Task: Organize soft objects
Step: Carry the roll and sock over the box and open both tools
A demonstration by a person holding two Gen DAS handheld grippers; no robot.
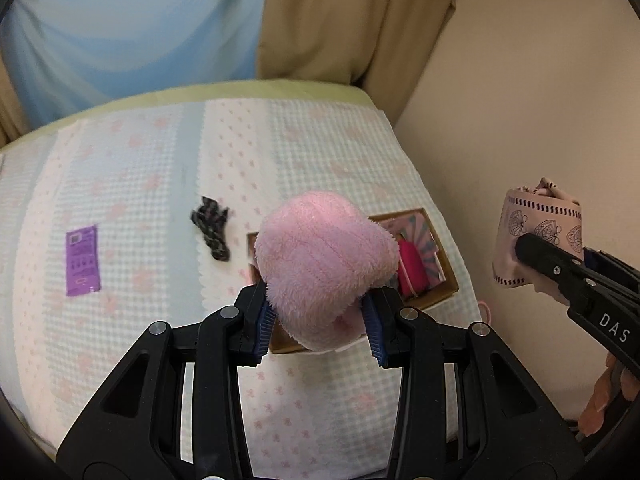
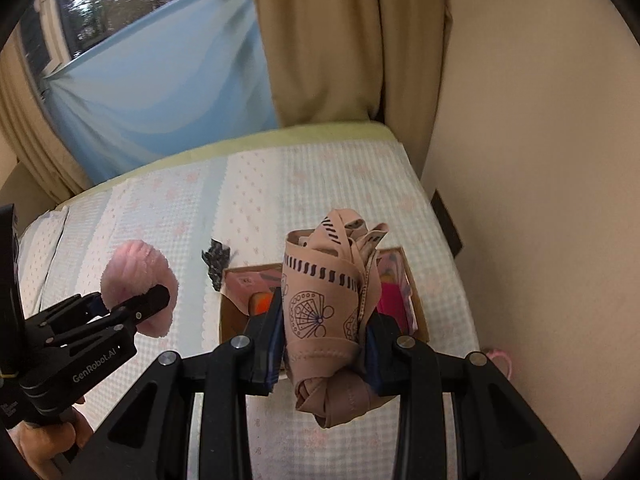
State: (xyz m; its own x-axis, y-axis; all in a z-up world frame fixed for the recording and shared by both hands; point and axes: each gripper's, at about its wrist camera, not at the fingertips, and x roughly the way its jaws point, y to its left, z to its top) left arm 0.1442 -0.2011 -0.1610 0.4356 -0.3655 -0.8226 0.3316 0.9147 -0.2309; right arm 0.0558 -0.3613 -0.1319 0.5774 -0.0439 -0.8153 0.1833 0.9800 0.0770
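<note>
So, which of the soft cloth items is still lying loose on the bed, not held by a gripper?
The small dark patterned cloth, left of the cardboard box; the others are gripped or boxed.

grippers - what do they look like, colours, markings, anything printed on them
Both are matte black plastic linkages with round silver pivot pins and ribbed blue finger pads. The right gripper has "DAS" in white on its side; the left gripper reads "GenRobot.AI" in white. A bare hand grips the left handle, no sleeve showing. No cables visible.
</note>
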